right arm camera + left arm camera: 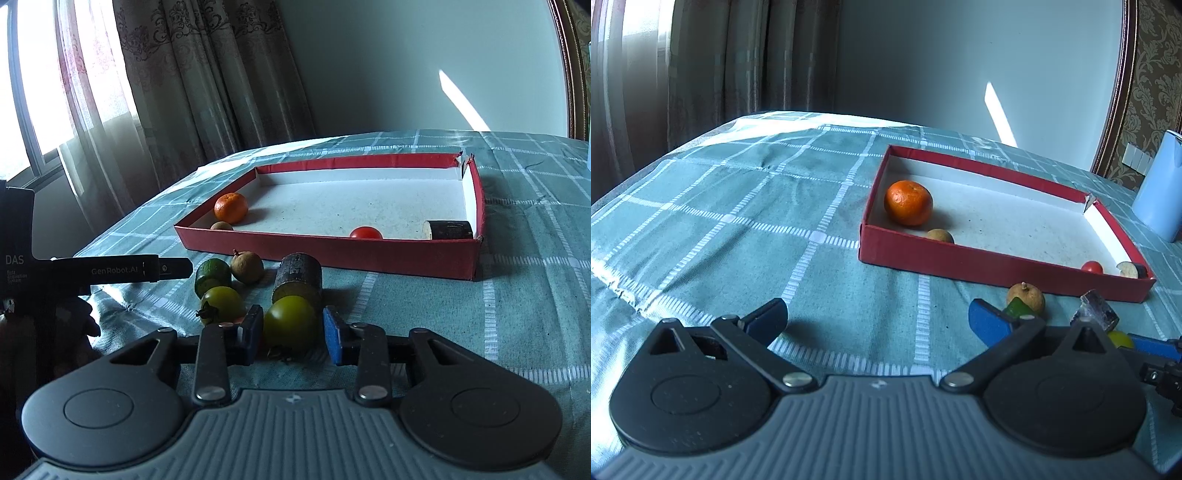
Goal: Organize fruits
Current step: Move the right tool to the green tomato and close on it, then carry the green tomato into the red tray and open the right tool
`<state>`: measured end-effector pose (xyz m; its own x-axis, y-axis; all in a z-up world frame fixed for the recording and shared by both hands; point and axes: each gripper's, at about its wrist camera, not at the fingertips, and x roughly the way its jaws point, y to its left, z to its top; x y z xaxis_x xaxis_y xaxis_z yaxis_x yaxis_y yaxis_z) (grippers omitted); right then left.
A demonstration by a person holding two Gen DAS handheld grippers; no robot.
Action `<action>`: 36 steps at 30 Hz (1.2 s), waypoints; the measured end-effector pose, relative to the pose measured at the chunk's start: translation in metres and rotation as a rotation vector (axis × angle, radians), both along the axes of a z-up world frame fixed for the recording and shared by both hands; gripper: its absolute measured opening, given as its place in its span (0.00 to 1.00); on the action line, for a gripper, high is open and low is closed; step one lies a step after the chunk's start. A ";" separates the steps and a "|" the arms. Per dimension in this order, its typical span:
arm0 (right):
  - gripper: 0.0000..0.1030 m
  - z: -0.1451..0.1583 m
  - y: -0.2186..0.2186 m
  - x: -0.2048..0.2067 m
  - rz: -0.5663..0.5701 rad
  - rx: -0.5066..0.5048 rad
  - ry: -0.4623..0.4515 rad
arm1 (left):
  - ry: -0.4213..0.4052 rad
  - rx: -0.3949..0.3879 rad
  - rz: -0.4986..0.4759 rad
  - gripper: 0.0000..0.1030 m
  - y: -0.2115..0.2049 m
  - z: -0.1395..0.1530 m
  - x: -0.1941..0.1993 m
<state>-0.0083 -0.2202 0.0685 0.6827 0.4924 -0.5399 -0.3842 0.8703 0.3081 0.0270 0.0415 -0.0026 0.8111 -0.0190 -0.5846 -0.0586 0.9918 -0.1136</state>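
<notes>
A red box lid (960, 258) (332, 245) lies on the checked cloth. It holds an orange (908, 202) (231, 207), a small brown fruit (940, 235) (221, 226), a red tomato (1092, 267) (365, 232) and a dark cane piece (1131, 269) (448, 229). In front lie a brown longan (1026, 298) (246, 266), a green lime (212, 277), a second cane piece (297, 282) and two green tomatoes (221, 304). My right gripper (293, 334) stands open around the nearer green tomato (291, 326), pads beside it. My left gripper (877, 319) is open and empty.
A light blue cup (1161, 192) stands right of the box. The left gripper's body (110, 273) reaches in from the left in the right wrist view. Curtains and a window are behind the table's far left edge.
</notes>
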 end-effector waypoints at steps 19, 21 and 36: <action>0.30 0.031 -0.011 0.007 -0.086 0.007 -0.146 | -0.012 -0.021 -0.011 1.00 0.002 0.001 -0.002; 0.30 0.034 -0.015 0.023 -0.125 -0.019 -0.148 | -0.015 -0.026 -0.011 1.00 0.002 0.001 -0.002; 0.31 0.012 -0.022 0.058 -0.228 -0.123 -0.143 | -0.018 -0.036 -0.019 1.00 0.003 0.001 -0.002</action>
<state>0.0493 -0.2424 0.0803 0.8416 0.2548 -0.4762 -0.2068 0.9665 0.1517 0.0248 0.0443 -0.0012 0.8206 -0.0557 -0.5687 -0.0370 0.9880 -0.1502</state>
